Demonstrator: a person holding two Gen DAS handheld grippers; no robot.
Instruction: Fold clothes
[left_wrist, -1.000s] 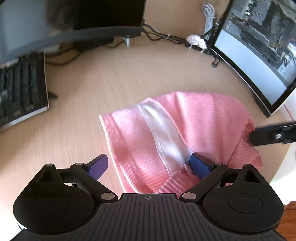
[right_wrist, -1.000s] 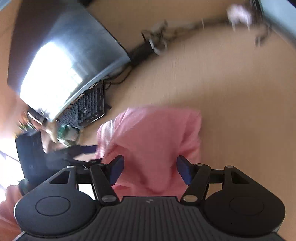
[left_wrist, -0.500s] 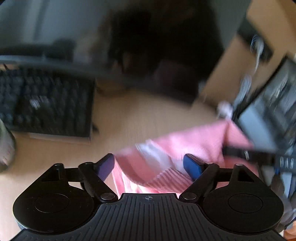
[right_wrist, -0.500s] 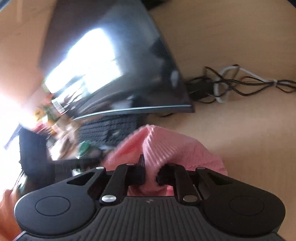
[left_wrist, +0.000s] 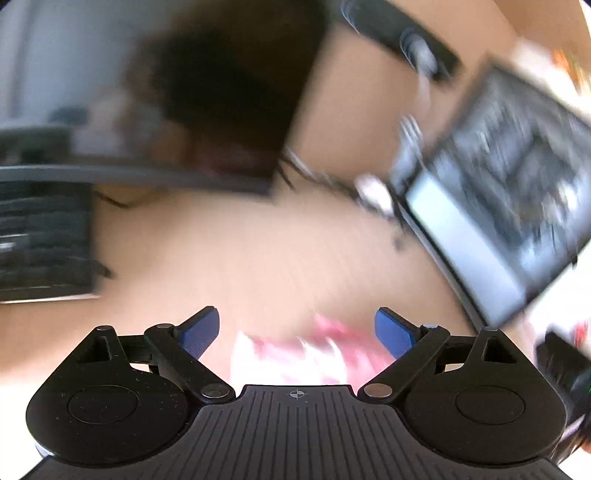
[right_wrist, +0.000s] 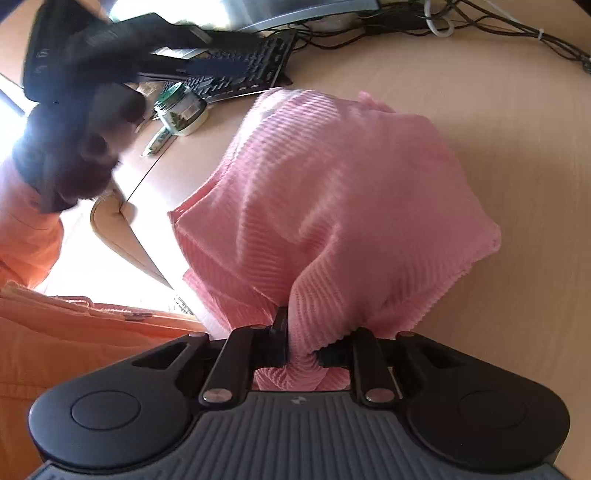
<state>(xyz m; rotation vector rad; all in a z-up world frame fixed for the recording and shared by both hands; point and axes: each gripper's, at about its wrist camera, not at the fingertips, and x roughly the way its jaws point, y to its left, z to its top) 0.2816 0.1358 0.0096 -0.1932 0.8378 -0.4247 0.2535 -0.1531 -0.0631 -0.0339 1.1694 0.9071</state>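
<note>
Right gripper (right_wrist: 301, 345): fingers pressed together on a bunched edge of the pink ribbed garment (right_wrist: 332, 192), cloth pinched tight between them and puckering out below the pinch. From that grip the fabric rises and drapes forward over the tabletop (right_wrist: 517, 110) in a loose mound, far end resting on the wood, no flat layers visible.

Left gripper (left_wrist: 297, 330): blue fingers (left_wrist: 199, 332) spread wide apart, nothing between them. A smear of pink and white cloth shows just under the gap, close to the gripper body; this view is heavily motion-blurred so can't tell if the fingers touch it, looks like not.

Outward, right wrist view: keyboard (right_wrist: 236, 70) beyond the garment, a small green-lidded jar (right_wrist: 181, 110) beside it, cables (right_wrist: 480, 22) at the far edge, monitor base up top. Person's orange sleeve (right_wrist: 29, 229) at left. Left wrist view: second monitor (left_wrist: 498, 192) at right, blurred.

Progress, judged: early. Garment is held by one corner or edge only, crumpled and partly lifted, not spread out, no clean fold made. Left to do: get the free gripper onto a second edge, spread the piece flat on the wood, then make the folds and square it up. Which part of the garment is held can't be told.
</note>
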